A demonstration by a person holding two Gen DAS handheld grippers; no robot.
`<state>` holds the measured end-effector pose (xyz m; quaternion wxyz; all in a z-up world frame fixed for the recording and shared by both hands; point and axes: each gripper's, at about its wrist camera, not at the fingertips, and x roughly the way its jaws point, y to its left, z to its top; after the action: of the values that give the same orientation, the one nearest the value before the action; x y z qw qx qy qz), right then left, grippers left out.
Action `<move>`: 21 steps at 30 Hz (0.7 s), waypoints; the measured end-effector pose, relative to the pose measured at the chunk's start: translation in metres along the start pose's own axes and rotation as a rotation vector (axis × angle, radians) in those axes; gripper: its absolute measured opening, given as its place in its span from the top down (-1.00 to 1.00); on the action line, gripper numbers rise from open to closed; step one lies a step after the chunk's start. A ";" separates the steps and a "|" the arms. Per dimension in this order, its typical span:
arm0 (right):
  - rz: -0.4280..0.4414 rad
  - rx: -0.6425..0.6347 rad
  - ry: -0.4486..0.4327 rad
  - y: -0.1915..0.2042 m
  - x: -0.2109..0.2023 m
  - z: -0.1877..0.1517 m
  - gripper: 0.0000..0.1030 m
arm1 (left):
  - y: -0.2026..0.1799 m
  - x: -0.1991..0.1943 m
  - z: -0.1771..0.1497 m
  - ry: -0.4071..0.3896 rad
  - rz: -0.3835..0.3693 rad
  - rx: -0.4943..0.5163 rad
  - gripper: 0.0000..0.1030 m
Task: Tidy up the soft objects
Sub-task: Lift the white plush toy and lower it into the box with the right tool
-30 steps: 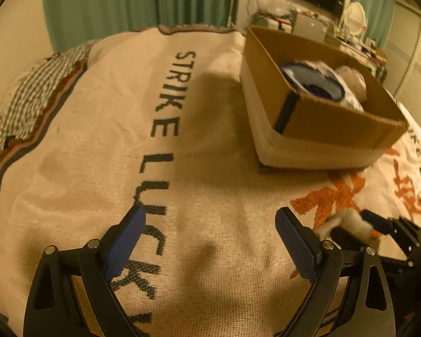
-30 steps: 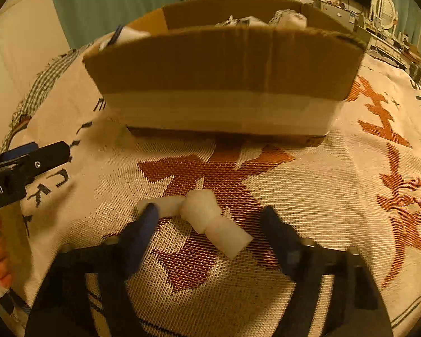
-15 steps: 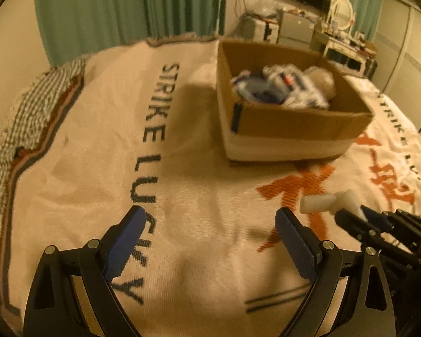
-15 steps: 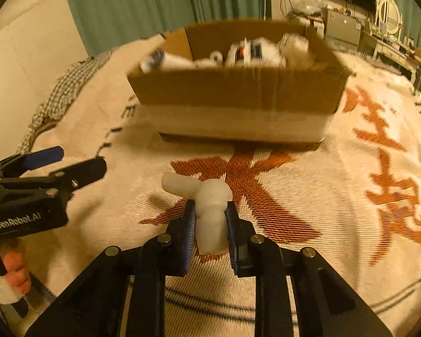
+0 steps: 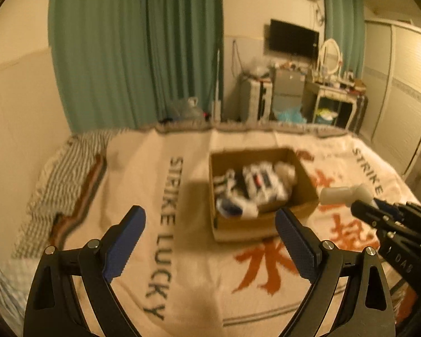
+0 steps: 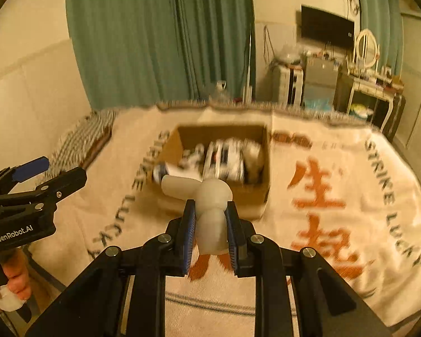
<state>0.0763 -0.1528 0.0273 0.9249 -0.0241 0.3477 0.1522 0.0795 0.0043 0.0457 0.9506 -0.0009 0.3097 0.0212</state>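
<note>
My right gripper is shut on a white bent soft piece, held in the air in front of the cardboard box. The piece also shows in the left wrist view, beside the box's right near corner, with the right gripper behind it. The box sits on the bed blanket and holds several rolled white and dark soft items. My left gripper is open and empty, raised above the blanket to the left of and nearer than the box.
The cream blanket with dark letters and orange characters covers the bed. A checked cloth lies at the bed's left edge. Green curtains, a wall TV and a cluttered dresser stand beyond the bed's far end.
My right gripper closed on the white piece and lifted it off the blanket toward the box. Both grippers rose and pulled back, so the box looks smaller and farther.
</note>
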 end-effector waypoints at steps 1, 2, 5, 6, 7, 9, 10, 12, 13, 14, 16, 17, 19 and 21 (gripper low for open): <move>-0.003 -0.006 -0.018 -0.003 -0.005 0.011 0.62 | -0.001 0.000 0.008 -0.012 -0.005 0.001 -0.84; -0.005 -0.010 -0.032 -0.005 -0.008 0.020 0.62 | -0.002 0.001 0.014 -0.021 -0.009 0.000 -0.84; 0.001 -0.010 -0.063 -0.015 -0.010 0.049 0.62 | -0.006 0.012 0.036 -0.046 -0.009 0.001 -0.84; 0.003 -0.009 -0.070 -0.019 -0.007 0.058 0.62 | -0.007 0.020 0.043 -0.053 -0.005 0.002 -0.84; -0.001 -0.008 -0.077 -0.022 -0.001 0.068 0.62 | -0.009 0.027 0.047 -0.058 -0.001 -0.002 -0.84; 0.003 -0.001 -0.083 -0.028 0.013 0.079 0.62 | -0.011 0.043 0.053 -0.057 -0.008 -0.014 -0.84; 0.005 0.002 -0.081 -0.031 0.021 0.083 0.62 | -0.011 0.056 0.055 -0.051 -0.012 -0.019 -0.84; 0.004 0.006 -0.070 -0.036 0.042 0.087 0.61 | -0.014 0.083 0.054 -0.030 -0.008 -0.015 -0.84; 0.001 0.010 -0.056 -0.040 0.056 0.087 0.61 | -0.015 0.094 0.052 -0.023 -0.004 -0.012 -0.84; -0.004 0.015 -0.043 -0.043 0.068 0.087 0.61 | -0.017 0.105 0.050 -0.014 -0.003 -0.010 -0.84; -0.020 0.036 -0.004 -0.050 0.099 0.080 0.61 | -0.020 0.128 0.044 0.006 -0.005 -0.013 -0.84; -0.019 0.043 0.013 -0.053 0.112 0.076 0.61 | -0.021 0.136 0.041 0.012 -0.006 -0.015 -0.84; -0.018 0.046 0.054 -0.056 0.141 0.066 0.61 | -0.024 0.155 0.033 0.024 -0.002 -0.016 -0.84; -0.024 0.046 0.087 -0.059 0.163 0.056 0.60 | -0.027 0.166 0.027 0.044 0.002 -0.002 -0.84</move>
<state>0.2454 -0.1571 -0.0403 0.9109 -0.0136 0.3906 0.1321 0.2310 -0.0161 -0.0304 0.9435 -0.0020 0.3307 0.0225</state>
